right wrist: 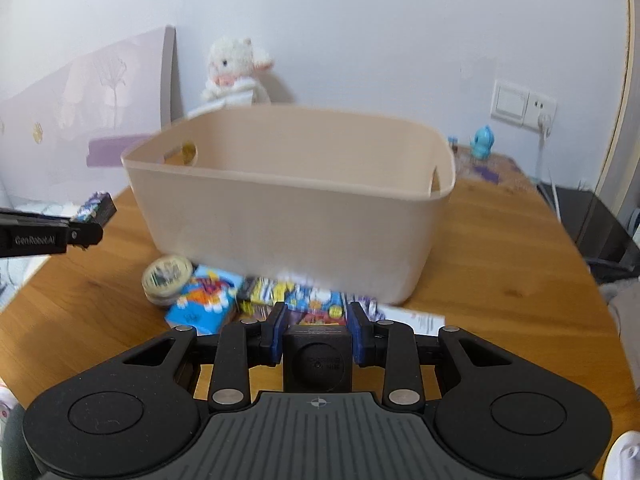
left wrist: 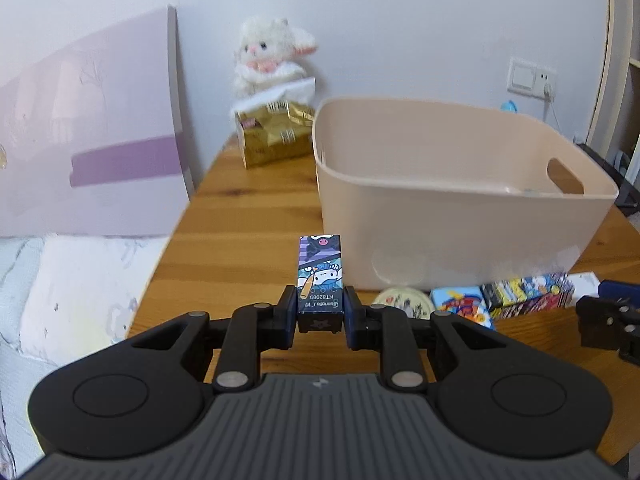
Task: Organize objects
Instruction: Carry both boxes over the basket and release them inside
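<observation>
Two views show it. From the left wrist, the left gripper (left wrist: 320, 314) is closed on the near end of a small printed box (left wrist: 320, 276), held above the worktop (left wrist: 248, 216) just short of the bin (left wrist: 460, 200). The box looks light and stiff, thin card that hard squeezing could dent; its flat long sides suit the pads.

From the right wrist, the right gripper (right wrist: 318, 334) pinches a black block (right wrist: 318, 360), low over cartoon packs (right wrist: 316, 300) and a tin (right wrist: 167, 276) lying beside the bin's (right wrist: 288, 208) front wall.
</observation>
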`<state>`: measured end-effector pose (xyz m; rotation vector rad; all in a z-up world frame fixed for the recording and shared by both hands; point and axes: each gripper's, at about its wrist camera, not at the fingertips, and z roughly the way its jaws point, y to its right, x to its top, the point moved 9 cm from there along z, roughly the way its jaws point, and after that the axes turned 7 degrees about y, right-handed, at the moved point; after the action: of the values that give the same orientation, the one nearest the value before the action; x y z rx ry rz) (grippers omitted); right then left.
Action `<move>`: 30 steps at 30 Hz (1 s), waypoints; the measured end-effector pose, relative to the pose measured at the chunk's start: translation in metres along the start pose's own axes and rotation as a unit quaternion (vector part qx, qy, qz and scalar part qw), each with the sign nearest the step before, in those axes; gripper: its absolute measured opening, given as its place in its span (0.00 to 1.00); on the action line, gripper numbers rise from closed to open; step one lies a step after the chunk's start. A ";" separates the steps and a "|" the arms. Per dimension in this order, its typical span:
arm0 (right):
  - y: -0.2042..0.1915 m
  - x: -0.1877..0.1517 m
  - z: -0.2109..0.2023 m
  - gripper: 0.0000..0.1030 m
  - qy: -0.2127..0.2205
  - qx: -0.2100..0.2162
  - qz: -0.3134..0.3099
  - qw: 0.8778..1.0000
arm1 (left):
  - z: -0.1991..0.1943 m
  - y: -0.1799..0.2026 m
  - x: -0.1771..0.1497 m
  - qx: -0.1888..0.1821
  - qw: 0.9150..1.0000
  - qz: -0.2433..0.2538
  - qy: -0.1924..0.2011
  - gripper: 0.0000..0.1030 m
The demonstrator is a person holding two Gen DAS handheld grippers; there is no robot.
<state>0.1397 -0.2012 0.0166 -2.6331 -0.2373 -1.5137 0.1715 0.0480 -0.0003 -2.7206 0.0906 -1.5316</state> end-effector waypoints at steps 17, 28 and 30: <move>0.019 0.095 -0.018 0.28 0.099 0.000 0.016 0.995 | -0.023 0.027 0.066 -0.026 0.997 0.010 0.071 0.25; 0.047 0.119 0.042 0.28 0.082 -0.020 0.028 0.996 | 0.025 0.072 0.095 -0.035 0.997 0.020 0.061 0.25; 0.052 0.117 0.056 0.28 0.073 -0.027 0.026 0.997 | 0.038 0.078 0.095 -0.033 0.998 0.022 0.051 0.25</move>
<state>0.2543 -0.2328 0.0897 -2.5303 -0.1162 -1.7090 0.2499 -0.0361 0.0581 -2.6680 0.2047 -1.6834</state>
